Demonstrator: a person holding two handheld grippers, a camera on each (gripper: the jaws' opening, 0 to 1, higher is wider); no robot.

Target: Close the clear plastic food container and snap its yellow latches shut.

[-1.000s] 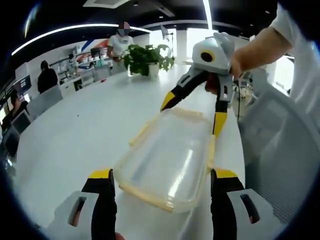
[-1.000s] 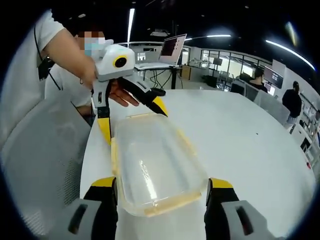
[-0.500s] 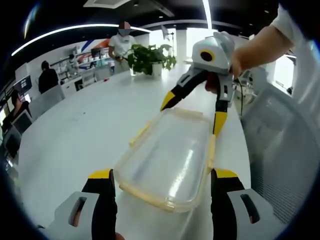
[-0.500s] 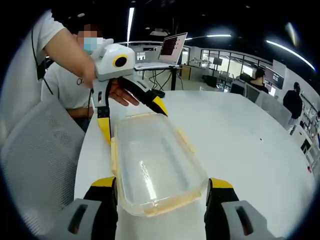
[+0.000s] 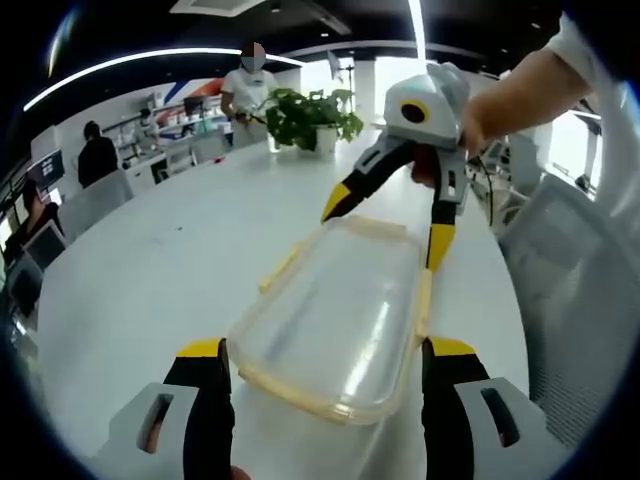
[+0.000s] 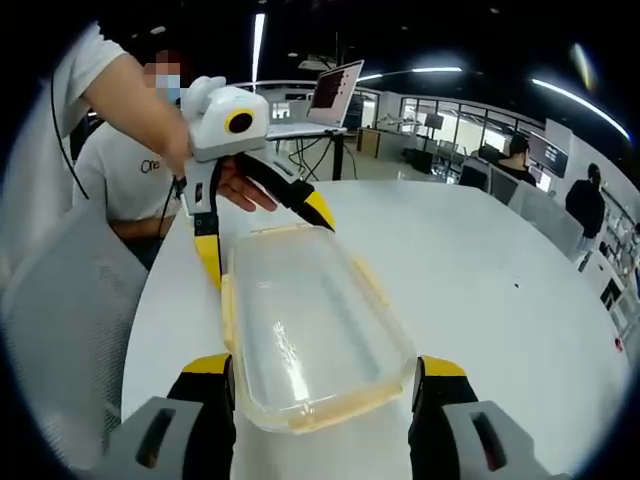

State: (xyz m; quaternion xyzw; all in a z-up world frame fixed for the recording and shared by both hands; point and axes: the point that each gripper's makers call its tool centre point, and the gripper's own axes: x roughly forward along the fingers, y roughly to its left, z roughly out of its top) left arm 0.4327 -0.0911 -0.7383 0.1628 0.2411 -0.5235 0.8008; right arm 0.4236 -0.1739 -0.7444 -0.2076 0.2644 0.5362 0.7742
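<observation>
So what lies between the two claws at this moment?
The clear container with its lid on, lying lengthwise on the white table. In the left gripper view, the left claw straddles one short end and the right claw the other.

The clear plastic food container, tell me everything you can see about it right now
The food container is a long, clear, rounded-corner plastic box with its lid on, lying flat on the white table. Pale yellow latches run along its rim; whether they are snapped is unclear. The left gripper and right gripper each straddle one short end with jaws spread; whether they touch it is unclear.
</observation>
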